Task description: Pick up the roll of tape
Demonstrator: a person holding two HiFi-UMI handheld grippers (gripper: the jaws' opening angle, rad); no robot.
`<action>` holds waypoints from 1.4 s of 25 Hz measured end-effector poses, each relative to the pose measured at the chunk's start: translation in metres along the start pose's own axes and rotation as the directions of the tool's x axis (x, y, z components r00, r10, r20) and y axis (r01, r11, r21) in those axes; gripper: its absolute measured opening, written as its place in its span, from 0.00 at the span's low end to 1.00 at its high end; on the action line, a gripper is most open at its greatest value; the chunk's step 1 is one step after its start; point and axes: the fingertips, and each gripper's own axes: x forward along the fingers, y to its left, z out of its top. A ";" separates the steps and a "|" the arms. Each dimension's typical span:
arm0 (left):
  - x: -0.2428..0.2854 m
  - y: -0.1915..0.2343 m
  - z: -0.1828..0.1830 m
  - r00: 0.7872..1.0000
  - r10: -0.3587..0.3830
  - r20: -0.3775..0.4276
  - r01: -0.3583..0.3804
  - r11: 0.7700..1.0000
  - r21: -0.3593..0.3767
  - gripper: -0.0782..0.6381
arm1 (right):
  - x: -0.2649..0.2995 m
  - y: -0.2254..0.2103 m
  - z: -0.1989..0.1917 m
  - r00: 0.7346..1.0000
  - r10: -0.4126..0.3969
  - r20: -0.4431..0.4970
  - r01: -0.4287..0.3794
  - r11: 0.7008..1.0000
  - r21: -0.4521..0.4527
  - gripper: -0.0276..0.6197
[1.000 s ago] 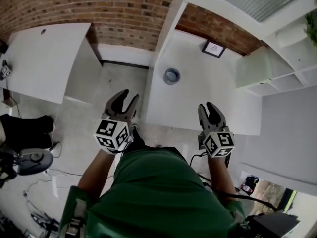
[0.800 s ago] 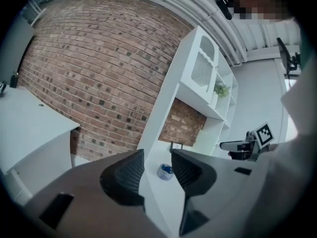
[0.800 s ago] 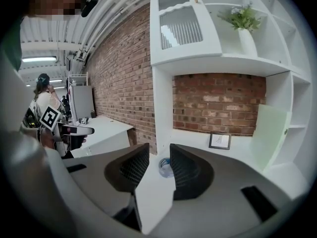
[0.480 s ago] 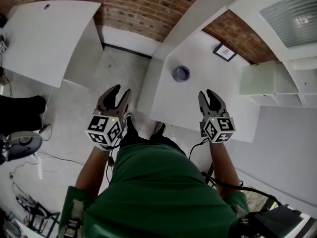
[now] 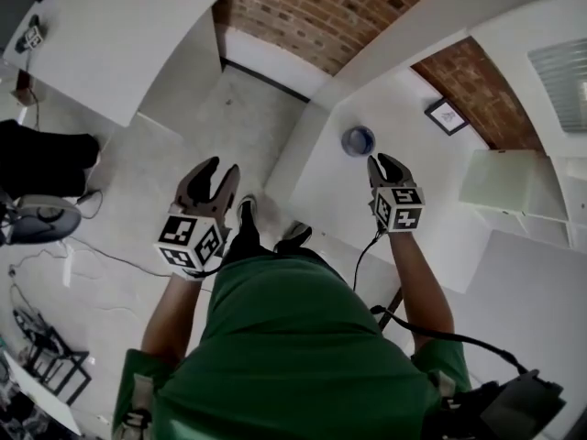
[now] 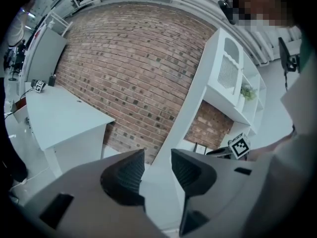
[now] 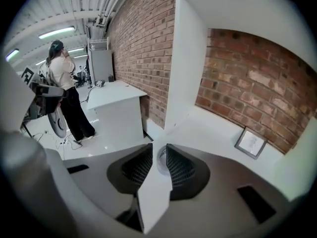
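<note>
right gripper (image 5: 389, 165): moved forward and down over the white desk top (image 5: 341, 200) since the earlier frames, from the near edge to just beside the roll. its jaws have just been closing from wide to a narrow gap, with nothing pinched between them.

task object: small blue-grey round roll of tape (image 5: 358, 140). it lies flat on the desk near the left edge, between the right gripper's tips and the red brick wall (image 5: 312, 12). in the right gripper view it shows through the slot between the ribbed black pads (image 7: 136, 166), just beyond the tips and apparently untouched.

left gripper (image 5: 216, 170): held off the desk over the pale floor (image 5: 138, 181). jaws released, apart, empty.

other: small black-framed picture (image 5: 447, 115) against the wall, well apart from the roll.

step in hand, judged: final reach and closing on the roll.

handling note: the present gap looks too narrow to span the whole ring. either reopen to bracket it, or set one pad inside the hole and one outside to pinch the band. come down square and squeeze only once the pads sit either side. lift straight, since a light roll may skid on a smooth top.

further differences: in the head view the desk and roll now sit further right and more tilted than before. the left gripper holds much the same place in that picture, still open.
</note>
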 end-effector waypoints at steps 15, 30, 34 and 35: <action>-0.029 0.007 -0.023 0.989 0.149 -0.019 -0.150 0.986 -0.075 0.35 | 0.118 0.003 -0.052 0.948 0.099 -0.304 -0.107 0.994 -0.010 0.25; -0.034 0.009 -0.018 0.990 0.141 -0.023 -0.142 0.988 -0.053 0.35 | 0.136 0.011 -0.074 0.880 0.054 -0.472 -0.155 0.972 -0.178 0.20; -0.032 0.003 -0.018 0.993 0.118 -0.031 -0.119 0.992 -0.044 0.35 | 0.131 0.016 -0.075 0.895 0.090 -0.437 -0.189 0.964 -0.189 0.15; -0.032 0.001 -0.017 0.993 0.111 -0.031 -0.112 0.993 -0.041 0.35 | 0.128 0.017 -0.073 0.902 0.101 -0.419 -0.188 0.967 -0.173 0.15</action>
